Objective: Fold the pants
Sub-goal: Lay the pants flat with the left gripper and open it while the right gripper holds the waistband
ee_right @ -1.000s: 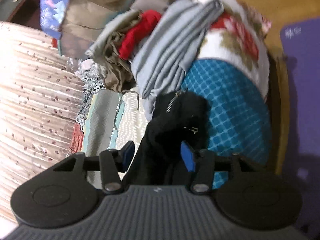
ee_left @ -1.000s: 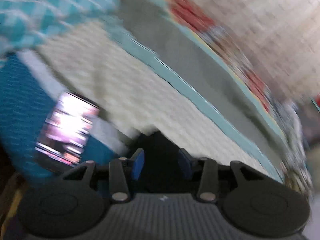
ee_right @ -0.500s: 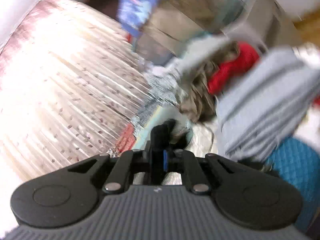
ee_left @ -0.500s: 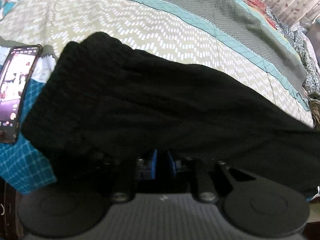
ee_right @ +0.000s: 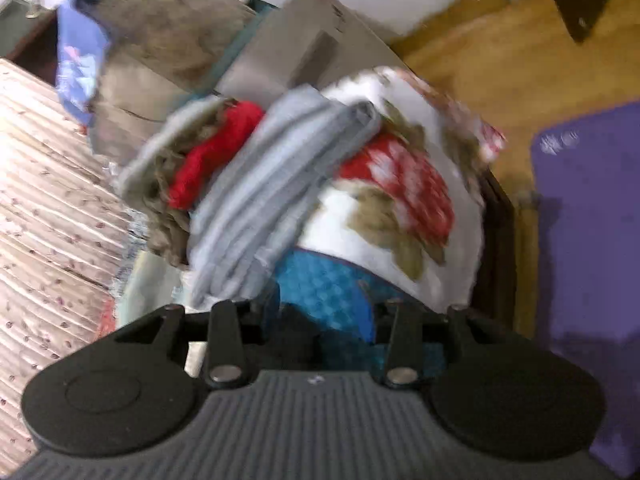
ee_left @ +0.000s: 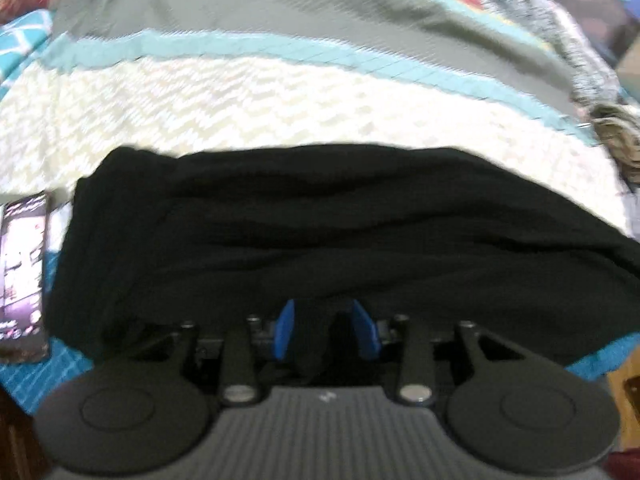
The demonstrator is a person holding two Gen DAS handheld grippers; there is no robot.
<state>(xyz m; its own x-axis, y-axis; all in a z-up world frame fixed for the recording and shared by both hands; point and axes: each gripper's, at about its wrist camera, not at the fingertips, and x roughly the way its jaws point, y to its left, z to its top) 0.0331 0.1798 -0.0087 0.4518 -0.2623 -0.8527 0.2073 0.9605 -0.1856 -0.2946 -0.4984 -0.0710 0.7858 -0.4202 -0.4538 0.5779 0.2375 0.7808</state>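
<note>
1. Surface: a quilted bedspread (ee_left: 280, 100) is seen ahead of the left gripper (ee_left: 326, 330), w/ cream chevron, teal and grey bands; a teal checked cover (ee_left: 36, 364) lies at the near edge.
2. A lit phone (ee_left: 24, 276) is seen far left of the left claw, beside the pants' end; touching or not can't be told.
3. Room, right view: a pile of clothes (ee_right: 276, 184) (grey, red, floral) is stacked ahead of the right gripper (ee_right: 320, 320); a striped curtain (ee_right: 44, 208) to its left, wood floor (ee_right: 500, 52) and a purple mat (ee_right: 588, 240) to its right. Frame is blurred.
4. Task item: the black pants (ee_left: 320, 232) are laid in a long band across the bed, directly ahead of the left claw, stretching both ways.
5. Left pose: pitched steeply down at the near hem.
6. Left claw: blue pads (ee_left: 285, 328) are seen apart, jaws opening; a fold of black cloth is between them, not pressed by the pads.
7. Right pose: aimed at a shallower downward angle toward the pile.
8. Right claw: jaws are opening, pads apart; teal cover (ee_right: 324, 292) is seen through the gap. A dark bit sits by the left finger, pants or not can't be told. Nothing is clamped.
</note>
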